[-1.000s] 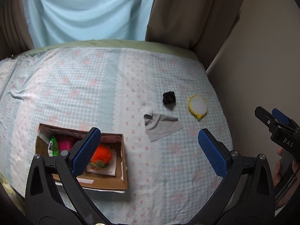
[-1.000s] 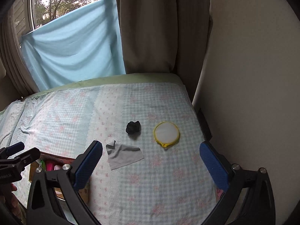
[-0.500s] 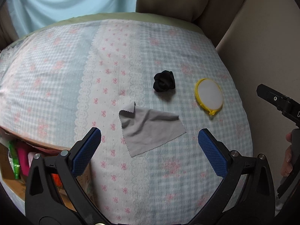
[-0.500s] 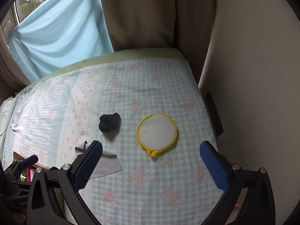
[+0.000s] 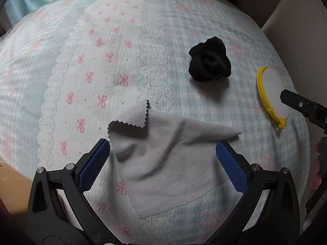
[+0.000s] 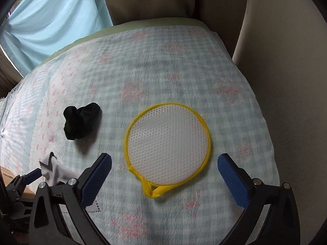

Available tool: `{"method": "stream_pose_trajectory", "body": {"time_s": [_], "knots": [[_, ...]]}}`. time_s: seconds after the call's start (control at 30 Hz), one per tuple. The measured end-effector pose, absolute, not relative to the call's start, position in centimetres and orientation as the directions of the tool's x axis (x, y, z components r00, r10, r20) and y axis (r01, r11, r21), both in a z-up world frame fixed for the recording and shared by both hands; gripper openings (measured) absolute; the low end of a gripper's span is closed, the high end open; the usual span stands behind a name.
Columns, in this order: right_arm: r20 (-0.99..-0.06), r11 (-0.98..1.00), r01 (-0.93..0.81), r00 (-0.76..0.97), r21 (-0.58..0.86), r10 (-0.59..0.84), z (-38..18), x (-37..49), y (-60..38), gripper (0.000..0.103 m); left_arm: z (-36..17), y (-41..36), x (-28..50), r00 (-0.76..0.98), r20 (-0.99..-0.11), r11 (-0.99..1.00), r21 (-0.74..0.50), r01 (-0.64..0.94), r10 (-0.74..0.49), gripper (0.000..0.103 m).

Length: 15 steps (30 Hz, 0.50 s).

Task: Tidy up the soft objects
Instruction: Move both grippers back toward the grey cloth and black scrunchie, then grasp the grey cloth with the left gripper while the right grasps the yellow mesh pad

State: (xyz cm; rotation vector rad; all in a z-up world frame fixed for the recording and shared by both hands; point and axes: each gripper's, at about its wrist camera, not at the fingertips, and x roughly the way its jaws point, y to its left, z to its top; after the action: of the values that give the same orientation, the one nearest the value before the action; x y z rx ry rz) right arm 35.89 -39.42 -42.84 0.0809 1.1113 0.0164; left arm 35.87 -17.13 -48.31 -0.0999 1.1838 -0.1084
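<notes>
Grey and limp, the cloth (image 5: 169, 159) is my landmark: it lies rumpled on the bedspread (image 5: 81, 61), one pinked corner folded over. My left gripper (image 5: 163, 163) hangs spread wide, one pad on either side of the cloth, nothing held. Up and right of the cloth sits the black wad (image 5: 210, 62), apart from it. Further right of the cloth lies the yellow mesh disc (image 6: 168, 143), framed between the wide-open pads of my right gripper (image 6: 164, 175), which grips nothing either. The risk, I judge: a cloth this thin may slip out when I close, or my pads may pinch up the bedspread with it. The disc's flat rim could skid away likewise.
</notes>
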Motion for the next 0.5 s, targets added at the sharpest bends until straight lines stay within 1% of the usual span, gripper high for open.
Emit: {"method": "stream_pose_trajectory", "body": {"time_s": [0.23,0.27,0.33,0.4,0.43,0.5], "knots": [[-0.909,0.996,0.050,0.415,0.068,0.041,-46.1,38.1,-39.9,0.103,-49.5,-19.2,36.2,0.412,-0.908,0.993,-0.035,0.111,-0.078,0.103],[-0.912,0.996,0.051,0.406,0.074,0.047,-46.5,38.2,-39.8,0.100,-49.5,-19.5,36.2,0.419,-0.905,0.992,-0.029,0.124,-0.079,0.102],[-0.910,0.997,0.046,0.412,0.069,0.044,-46.9,38.2,-39.5,0.099,-49.4,-20.1,36.0,0.431,-0.899,0.989,-0.013,0.145,-0.075,0.096],[-0.905,0.999,0.018,0.425,0.049,0.036,-46.8,38.2,-38.7,0.083,-49.1,-20.5,35.8,0.440,-0.894,0.986,-0.013,0.169,-0.087,0.084],[-0.901,0.999,0.004,0.433,0.038,0.032,-46.6,38.1,-38.3,0.080,-48.9,-20.8,35.6,0.444,-0.891,0.983,-0.010,0.185,-0.092,0.079],[-0.893,1.000,-0.020,0.449,0.016,0.023,-46.3,37.9,-37.6,0.065,-48.5,-21.6,35.1,0.452,-0.887,0.975,0.007,0.221,-0.097,0.060]]}}
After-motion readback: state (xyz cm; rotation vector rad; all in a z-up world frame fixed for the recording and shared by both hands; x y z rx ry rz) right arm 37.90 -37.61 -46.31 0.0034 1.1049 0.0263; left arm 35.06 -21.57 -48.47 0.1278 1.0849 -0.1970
